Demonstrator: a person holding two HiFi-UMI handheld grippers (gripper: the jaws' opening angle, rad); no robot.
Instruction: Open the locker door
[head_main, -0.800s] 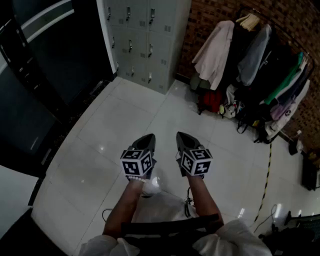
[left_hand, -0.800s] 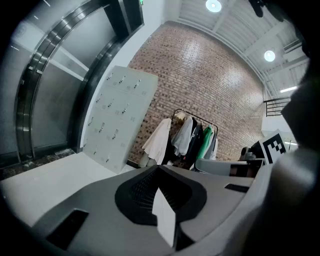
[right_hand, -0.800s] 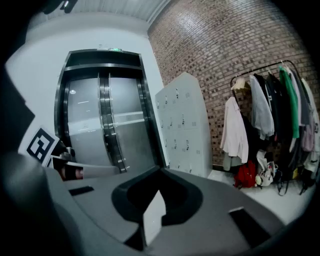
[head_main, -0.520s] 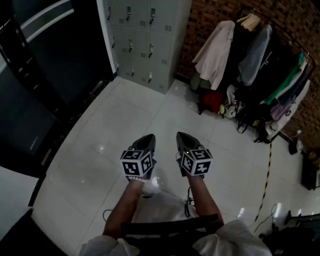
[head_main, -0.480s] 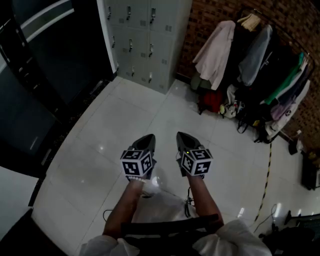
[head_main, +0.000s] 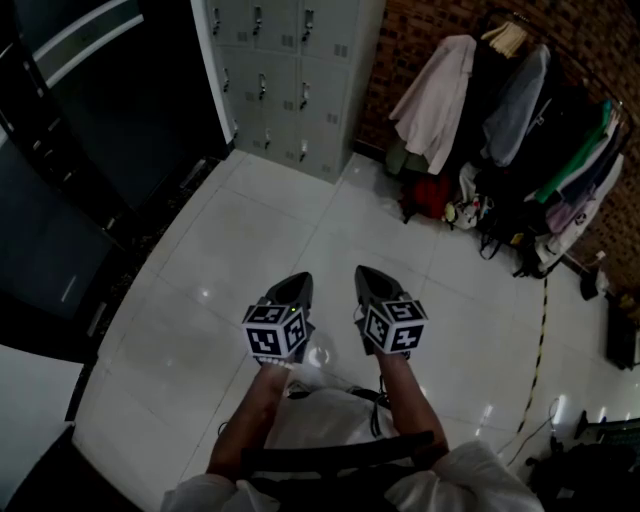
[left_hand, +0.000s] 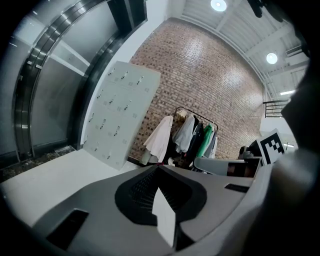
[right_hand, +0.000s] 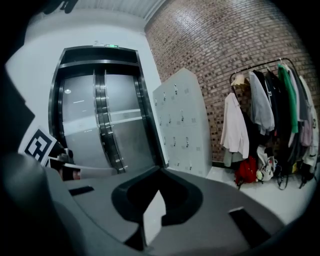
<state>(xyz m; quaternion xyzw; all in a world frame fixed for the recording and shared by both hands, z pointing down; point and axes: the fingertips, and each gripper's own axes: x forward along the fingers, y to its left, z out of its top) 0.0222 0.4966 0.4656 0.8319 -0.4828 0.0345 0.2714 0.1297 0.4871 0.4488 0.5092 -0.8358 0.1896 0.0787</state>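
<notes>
Grey lockers (head_main: 290, 80): far across the white tile floor (head_main: 230, 240), against the brick wall (head_main: 420, 50) — every door I see looks shut.
Left gripper (head_main: 297, 283): jaws pressed together, nothing between them, held near me over the floor.
Right gripper (head_main: 364, 275): same — jaws closed on nothing, just beside the left one.
Clothes rack (head_main: 520, 110): far right of the lockers, hung with coats.

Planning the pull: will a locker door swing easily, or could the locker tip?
The locker looks like thin sheet metal, so a door probably swings lightly. It is tall and stands by the brick wall on a glossy floor, so tipping seems unlikely, though it might slide under a hard tug.
</notes>
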